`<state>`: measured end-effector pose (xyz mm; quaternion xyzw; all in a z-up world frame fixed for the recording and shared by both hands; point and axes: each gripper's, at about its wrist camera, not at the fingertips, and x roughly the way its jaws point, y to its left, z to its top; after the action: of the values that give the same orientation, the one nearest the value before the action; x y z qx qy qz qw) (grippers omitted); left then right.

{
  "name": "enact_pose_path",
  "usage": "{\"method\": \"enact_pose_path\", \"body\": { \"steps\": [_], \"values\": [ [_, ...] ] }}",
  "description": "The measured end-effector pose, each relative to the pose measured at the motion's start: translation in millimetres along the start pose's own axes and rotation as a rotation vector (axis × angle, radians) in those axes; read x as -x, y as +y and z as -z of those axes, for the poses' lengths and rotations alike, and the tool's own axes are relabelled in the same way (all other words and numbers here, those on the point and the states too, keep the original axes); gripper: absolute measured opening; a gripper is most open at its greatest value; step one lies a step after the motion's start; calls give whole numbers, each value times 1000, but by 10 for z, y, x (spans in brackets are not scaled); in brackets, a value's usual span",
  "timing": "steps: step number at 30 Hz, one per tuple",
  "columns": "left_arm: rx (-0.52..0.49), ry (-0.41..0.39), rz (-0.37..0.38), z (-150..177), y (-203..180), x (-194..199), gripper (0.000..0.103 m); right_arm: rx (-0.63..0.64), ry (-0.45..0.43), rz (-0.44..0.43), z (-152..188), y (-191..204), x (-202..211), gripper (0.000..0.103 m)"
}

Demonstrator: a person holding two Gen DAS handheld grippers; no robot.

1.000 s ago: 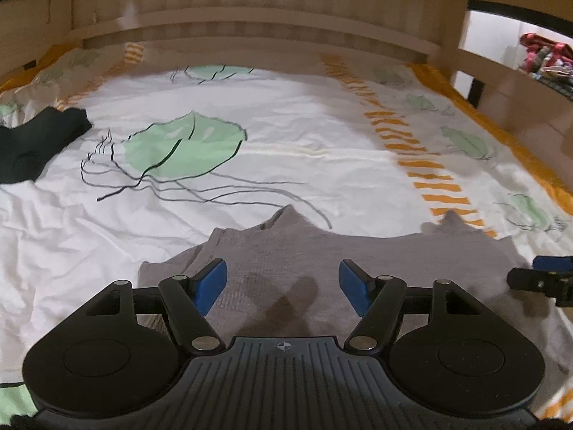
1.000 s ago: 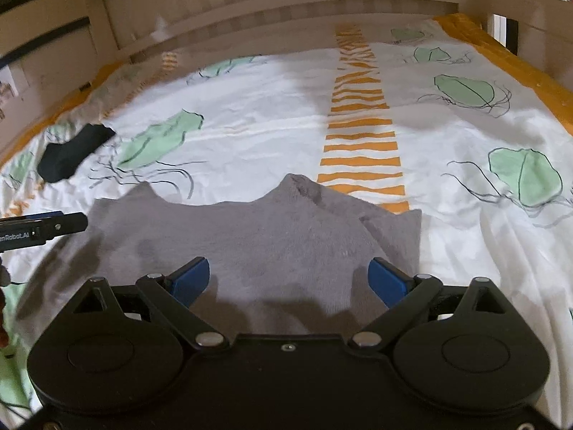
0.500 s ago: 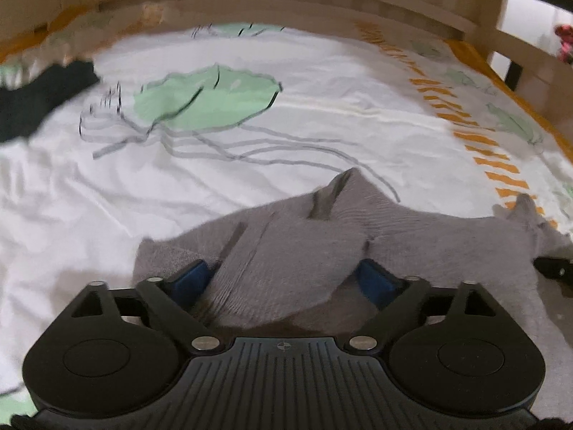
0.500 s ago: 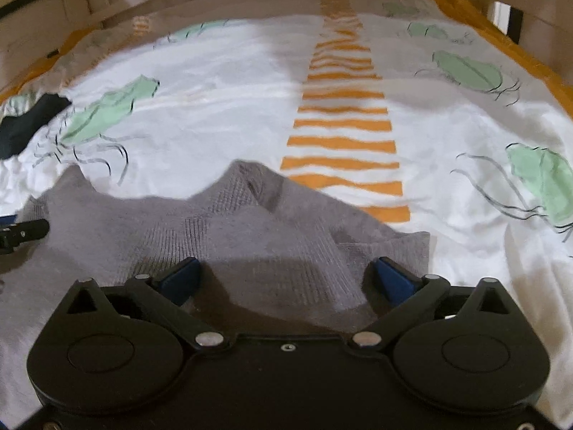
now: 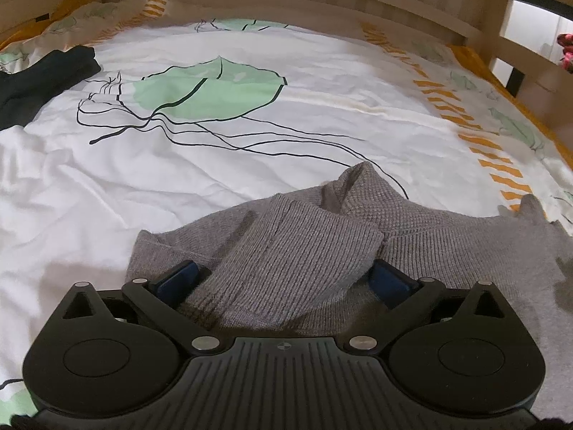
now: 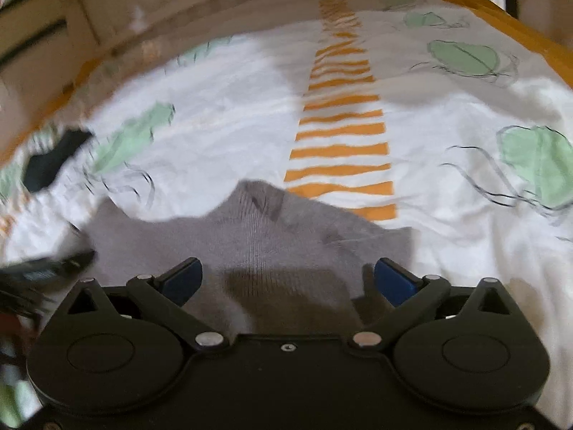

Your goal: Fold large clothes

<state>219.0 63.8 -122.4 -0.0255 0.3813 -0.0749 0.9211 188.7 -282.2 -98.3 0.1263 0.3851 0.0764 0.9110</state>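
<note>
Grey ribbed knit fills the space nearest the left gripper [image 5: 284, 281]: a folded flap of the grey sweater [image 5: 412, 236] is seen lying between its blue pads [image 5: 388, 279], which are spread about as wide as they go and are opening further, so the fabric is not pinched by them. In the left wrist view the sweater is spread low across the bed, its bulk running off to the right, with a raised point of knit just beyond the flap. The right gripper [image 6: 288, 279] is likewise held wide open above the sweater [image 6: 258, 236], with only flat grey cloth and a dark shadow seen between its fingers and nothing gripped. At the left edge of the blurred right wrist view, a dark finger of the other gripper can be made out beside the garment's edge. Beyond the sweater, a white bedsheet [image 5: 322, 114] printed with green leaf shapes and thin black lines is stretched out, crossed by a band of orange stripes [image 6: 340, 132] lying just past the sweater's far edge. Further off, a black garment [image 5: 39, 79] is left near the left side of the sheet, well apart from the sweater. Farthest away, a wooden bed frame [image 5: 304, 3] is seen bordering the mattress.
</note>
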Motion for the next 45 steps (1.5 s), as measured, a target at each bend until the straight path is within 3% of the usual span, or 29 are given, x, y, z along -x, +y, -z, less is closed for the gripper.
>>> {"method": "enact_pose_path", "body": {
  "steps": [8, 14, 19, 31, 45],
  "values": [
    [4, -3, -1, 3, 4, 3, 103, -177, 110, -80, 161, -526, 382, 102],
    [6, -1, 1, -2, 15, 5, 103, -169, 196, -145, 290, -507, 312, 102],
    [8, 0, 4, -4, 25, -3, 103, -267, 256, -232, 354, -551, 111, 103],
    [19, -1, 9, -5, 27, 2, 103, -424, 205, -411, 299, -725, -205, 103],
    [46, 60, 65, -120, 88, 22, 102, -407, 204, -402, 289, -700, -232, 103]
  ]
}}
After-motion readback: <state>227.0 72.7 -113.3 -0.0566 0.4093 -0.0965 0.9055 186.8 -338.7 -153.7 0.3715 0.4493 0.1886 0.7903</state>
